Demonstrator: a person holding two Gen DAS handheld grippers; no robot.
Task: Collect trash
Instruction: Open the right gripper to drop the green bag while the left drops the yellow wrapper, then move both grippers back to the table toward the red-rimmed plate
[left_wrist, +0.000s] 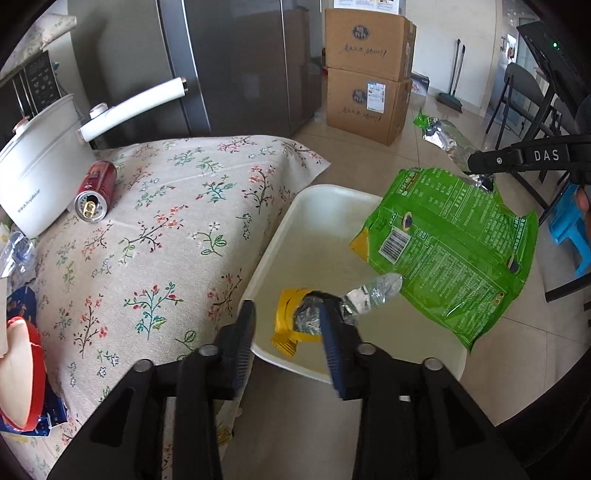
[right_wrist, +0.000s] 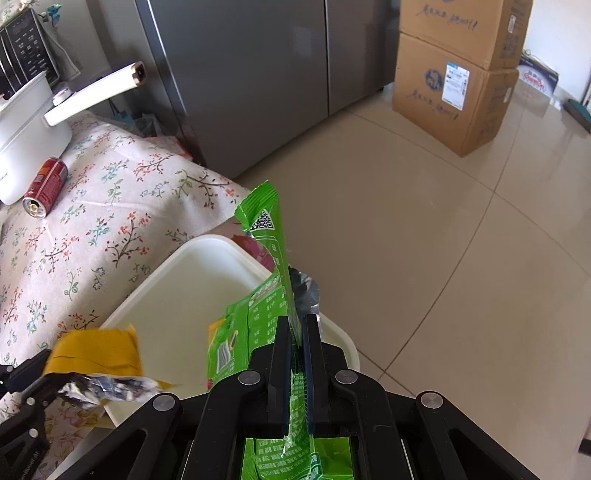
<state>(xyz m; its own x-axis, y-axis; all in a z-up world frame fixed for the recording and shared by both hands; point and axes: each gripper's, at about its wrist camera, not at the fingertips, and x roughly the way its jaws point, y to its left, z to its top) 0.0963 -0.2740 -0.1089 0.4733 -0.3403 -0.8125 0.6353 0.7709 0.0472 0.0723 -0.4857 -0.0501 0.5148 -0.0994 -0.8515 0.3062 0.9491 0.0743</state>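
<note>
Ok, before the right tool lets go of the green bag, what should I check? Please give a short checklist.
1. Right tool clamped on green bag: ok.
2. Bag's lower part over the white bin: ok.
3. Left tool open: ok.
4. Yellow wrapper clear of the left tool's fingers: cannot tell, it is close to one.
5. Wrapper over the bin: ok.
6. Table cleared: not ok, red can lies on the cloth.

Yellow wrapper (right_wrist: 96, 350) blurred; green bag (right_wrist: 295, 458) cut off
</note>
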